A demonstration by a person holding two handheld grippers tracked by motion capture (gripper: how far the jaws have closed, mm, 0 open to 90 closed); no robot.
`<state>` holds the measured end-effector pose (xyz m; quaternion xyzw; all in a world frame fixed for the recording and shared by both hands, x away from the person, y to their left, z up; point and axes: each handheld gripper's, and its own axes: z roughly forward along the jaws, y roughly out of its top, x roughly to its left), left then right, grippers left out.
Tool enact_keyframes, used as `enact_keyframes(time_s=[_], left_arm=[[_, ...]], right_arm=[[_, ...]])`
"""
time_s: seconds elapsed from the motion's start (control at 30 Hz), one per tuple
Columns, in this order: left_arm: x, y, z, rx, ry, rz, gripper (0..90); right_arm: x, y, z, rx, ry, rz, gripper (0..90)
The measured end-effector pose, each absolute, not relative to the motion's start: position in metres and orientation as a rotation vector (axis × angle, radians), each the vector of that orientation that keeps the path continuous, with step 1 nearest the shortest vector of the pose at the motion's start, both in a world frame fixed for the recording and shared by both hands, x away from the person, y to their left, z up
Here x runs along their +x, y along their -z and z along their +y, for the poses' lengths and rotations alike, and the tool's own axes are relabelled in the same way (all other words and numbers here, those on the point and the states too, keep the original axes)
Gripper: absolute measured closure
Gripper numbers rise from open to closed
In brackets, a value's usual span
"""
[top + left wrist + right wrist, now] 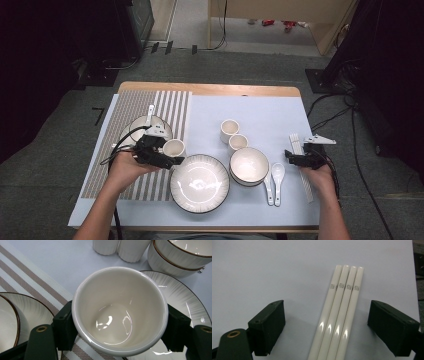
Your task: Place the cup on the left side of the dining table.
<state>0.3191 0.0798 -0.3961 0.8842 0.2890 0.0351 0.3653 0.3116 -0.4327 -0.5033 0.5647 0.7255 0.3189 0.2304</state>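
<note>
Currently the cup [120, 310] sits clamped in the left claw [120, 327], one black pad pressed on each side of its rim. It's white, upright, empty, mouth open to the camera. In the high view the cup [173, 148] is at the right edge of the striped mat [150, 107], just up-left of the big plate [199, 183]. Can't tell whether its base rests on the counter or hangs just above it.

Left claw [167, 155] comes in from the left, hand [125, 167] behind it, cable trailing back over the mat. A bowl on a plate [150, 127] lies just behind that claw, a spoon handle sticking out of it.

Outward: two more cups [233, 135] stand side by side, touching, mid-counter. A white bowl with a dark rim [249, 166] is just in front of them, right beside the big plate. Two white spoons [274, 182] lie right of the bowl, side by side.

Right claw [295, 159] stands wide, holding nothing. Its own view shows four white chopsticks [339, 315] lying together on the pale cloth [262, 272], between the jaws, clear of both pads. In the high view the chopsticks [301, 165] run along the right edge of the counter [210, 89], under the right hand [317, 175].
</note>
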Motion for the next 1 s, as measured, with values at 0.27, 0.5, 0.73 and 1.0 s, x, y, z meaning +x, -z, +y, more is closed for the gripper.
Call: enact_keyframes(time_s=[0.27, 0.5, 0.73, 1.0], left_arm=[[0.3179, 0.3964, 0.0824, 2.276, -0.091, 0.750, 27.9], [0.3166, 0.3970, 0.0821, 2.285, -0.091, 0.751, 27.9], [0.3186, 0.3940, 0.0814, 2.291, -0.098, 0.757, 27.9], [0.3157, 0.3939, 0.0887, 2.293, -0.106, 0.770, 27.9]], right_arm=[[0.3116, 0.5033, -0.4327, 1.554, -0.878, 1.995, 14.2], [0.3116, 0.5033, -0.4327, 1.553, -0.878, 1.996, 14.2], [0.3116, 0.5033, -0.4326, 1.553, -0.877, 1.996, 14.2], [0.3116, 0.5033, -0.4327, 1.553, -0.877, 1.996, 14.2]])
